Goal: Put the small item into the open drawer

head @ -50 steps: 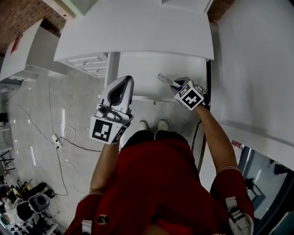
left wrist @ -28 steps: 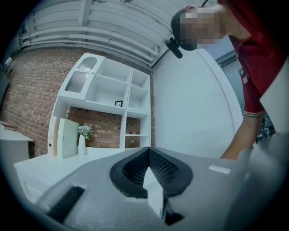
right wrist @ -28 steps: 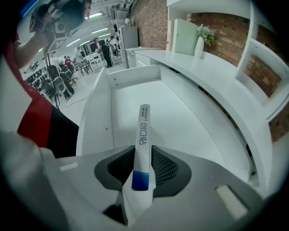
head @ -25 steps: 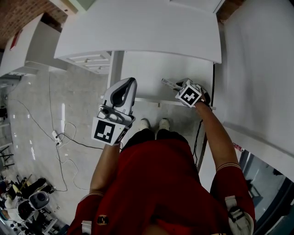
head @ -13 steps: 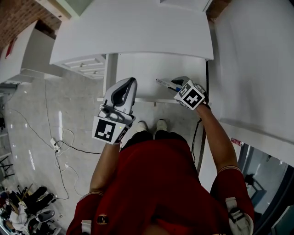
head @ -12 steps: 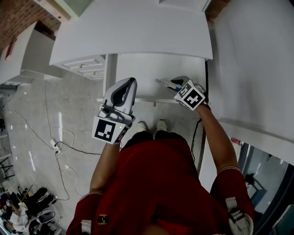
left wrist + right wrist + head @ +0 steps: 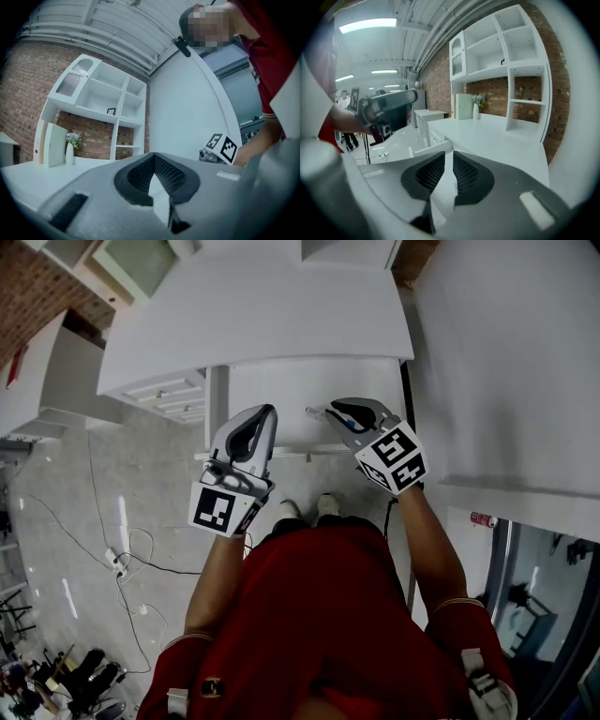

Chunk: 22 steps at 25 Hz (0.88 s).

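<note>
Left tongs [image 7: 263, 414] clenched tip to tip, empty. Right tongs [image 7: 341, 409] have just been closing; a narrow gap shows, with nothing between. The pen-like small item [image 7: 317, 412] lies in the open drawer [image 7: 272, 395] below the table [image 7: 253, 315], just beside the right tongs.

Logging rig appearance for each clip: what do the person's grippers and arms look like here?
The left gripper and right gripper have pale grey shells with black ribbed pads. Each carries a cube of black-and-white square markers. The person wears a red short-sleeved shirt; the forearms are bare.
</note>
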Each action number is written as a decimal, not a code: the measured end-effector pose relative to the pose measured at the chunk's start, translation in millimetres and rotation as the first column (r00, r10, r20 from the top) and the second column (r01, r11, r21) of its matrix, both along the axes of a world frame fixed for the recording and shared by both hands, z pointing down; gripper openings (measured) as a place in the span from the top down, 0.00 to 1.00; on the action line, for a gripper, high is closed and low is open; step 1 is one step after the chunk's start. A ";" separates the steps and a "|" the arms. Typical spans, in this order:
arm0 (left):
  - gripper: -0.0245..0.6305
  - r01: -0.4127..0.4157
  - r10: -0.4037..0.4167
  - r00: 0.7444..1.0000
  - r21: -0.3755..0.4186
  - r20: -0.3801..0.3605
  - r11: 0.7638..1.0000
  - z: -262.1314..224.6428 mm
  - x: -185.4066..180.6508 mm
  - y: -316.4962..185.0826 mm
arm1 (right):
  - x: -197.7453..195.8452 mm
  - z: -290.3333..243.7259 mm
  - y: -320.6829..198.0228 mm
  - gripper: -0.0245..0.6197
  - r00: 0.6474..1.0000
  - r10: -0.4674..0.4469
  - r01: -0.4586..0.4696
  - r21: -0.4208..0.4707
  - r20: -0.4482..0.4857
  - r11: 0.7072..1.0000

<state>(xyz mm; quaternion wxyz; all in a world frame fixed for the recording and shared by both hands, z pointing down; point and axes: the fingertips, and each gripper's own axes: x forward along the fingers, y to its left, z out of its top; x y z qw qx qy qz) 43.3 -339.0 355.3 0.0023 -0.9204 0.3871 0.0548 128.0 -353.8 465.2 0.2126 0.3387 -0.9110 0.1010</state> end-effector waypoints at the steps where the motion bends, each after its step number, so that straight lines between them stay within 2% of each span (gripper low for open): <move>1: 0.96 -0.006 0.006 1.000 0.002 0.001 1.000 -0.9 1.3 1.2 | -1.5 -8.5 3.8 0.87 1.000 0.013 -0.013 0.015 0.026 1.000; 8: 0.96 -0.066 0.066 0.998 0.002 0.002 0.998 -2.3 17.1 18.7 | -4.4 -55.5 32.9 0.94 0.977 0.093 -0.115 0.105 0.192 0.988; 11: 0.96 -0.090 0.090 0.996 0.004 -0.002 0.996 -4.1 23.9 25.4 | -7.5 -71.2 43.1 0.94 0.962 0.098 -0.138 0.147 0.255 0.979; 15: 0.96 -0.116 0.116 0.993 0.004 -0.008 0.993 -9.0 29.6 31.7 | -10.6 -84.3 52.8 0.94 0.946 0.109 -0.173 0.190 0.304 0.966; 22: 0.96 -0.138 0.138 0.990 -0.003 -0.002 0.990 -8.2 32.3 33.9 | -10.1 -92.4 54.3 0.94 0.926 0.120 -0.205 0.211 0.357 0.956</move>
